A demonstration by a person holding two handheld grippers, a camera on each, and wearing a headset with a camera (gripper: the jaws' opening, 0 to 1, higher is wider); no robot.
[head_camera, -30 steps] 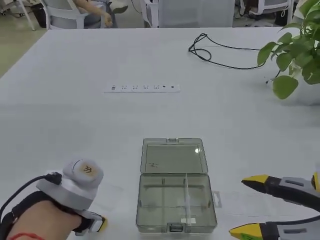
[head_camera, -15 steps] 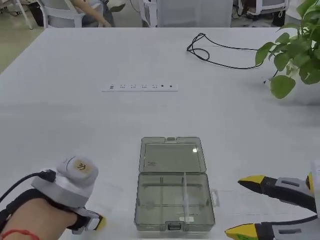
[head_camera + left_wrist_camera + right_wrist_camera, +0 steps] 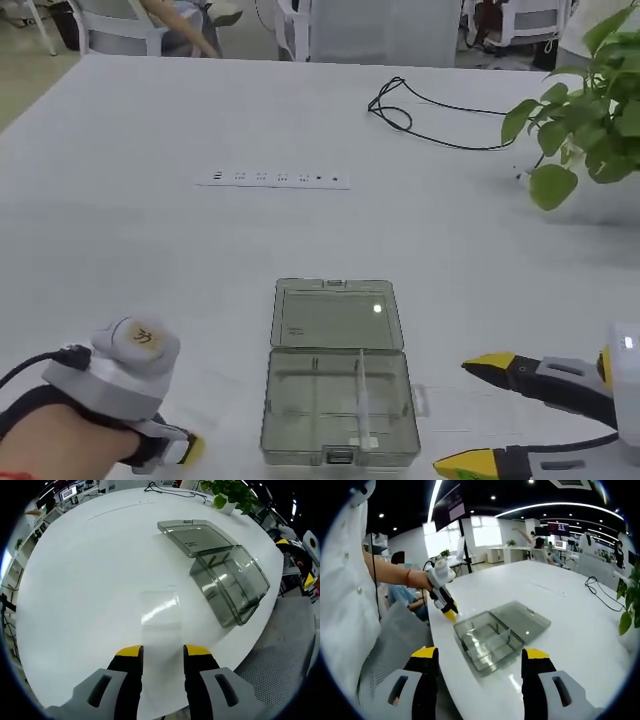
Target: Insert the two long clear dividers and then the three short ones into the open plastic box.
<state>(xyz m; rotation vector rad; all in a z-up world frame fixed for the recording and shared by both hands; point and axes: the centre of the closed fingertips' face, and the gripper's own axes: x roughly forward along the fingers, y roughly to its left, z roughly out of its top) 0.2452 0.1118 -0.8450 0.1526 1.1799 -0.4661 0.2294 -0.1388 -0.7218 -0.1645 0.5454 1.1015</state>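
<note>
The open grey plastic box (image 3: 338, 410) lies near the table's front edge, its lid (image 3: 337, 315) folded flat behind it. One long clear divider (image 3: 360, 395) stands inside, running front to back. My left gripper (image 3: 188, 448) is low to the box's left, open, its jaws (image 3: 163, 652) pointing at a clear divider (image 3: 160, 607) flat on the table; the box (image 3: 230, 582) is to the right of that. My right gripper (image 3: 470, 413) is wide open just right of the box. From its own view (image 3: 480, 655) it looks across the box (image 3: 487, 640) toward the left gripper (image 3: 445, 605).
A white power strip (image 3: 275, 178) lies mid-table. A black cable (image 3: 420, 110) loops at the back right. A leafy plant (image 3: 580, 120) stands at the right edge. A faint clear piece (image 3: 480, 405) lies right of the box. Chairs stand beyond the far edge.
The head view has shifted a little, so everything sits slightly left. My left gripper has drifted a touch left and down. The right gripper stays open beside the box.
</note>
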